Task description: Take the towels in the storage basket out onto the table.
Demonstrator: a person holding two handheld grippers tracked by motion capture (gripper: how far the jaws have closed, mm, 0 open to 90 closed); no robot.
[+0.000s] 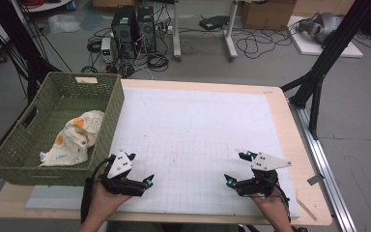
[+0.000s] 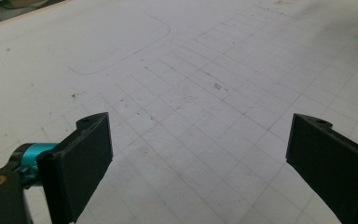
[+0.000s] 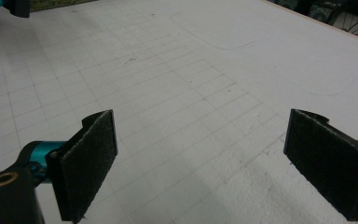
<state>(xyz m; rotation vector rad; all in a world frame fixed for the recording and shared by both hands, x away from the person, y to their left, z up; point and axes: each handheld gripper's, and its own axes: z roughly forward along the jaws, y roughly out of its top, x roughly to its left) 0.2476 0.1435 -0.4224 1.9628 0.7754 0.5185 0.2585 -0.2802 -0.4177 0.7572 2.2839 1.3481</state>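
Note:
My left gripper (image 1: 141, 169) rests low over the near left part of the white gridded mat (image 1: 198, 121), held in a hand, its jaws wide apart and empty. My right gripper (image 1: 235, 168) sits at the near right of the mat, also open with nothing in it. In the left gripper view the left gripper (image 2: 200, 154) frames bare grid between its two black pads. The right gripper view has the right gripper (image 3: 200, 154) spread over the same mat (image 3: 177, 84). A green woven basket (image 1: 108, 116) at the table's left holds a crumpled white cloth with orange spots (image 1: 75, 137).
The wooden table edge (image 1: 294, 140) borders the mat on the right. Black frame legs (image 1: 319, 72), computer towers (image 1: 133, 29) and loose cables lie on the floor beyond. A tip of the left gripper (image 3: 9, 5) shows at the top left of the right gripper view.

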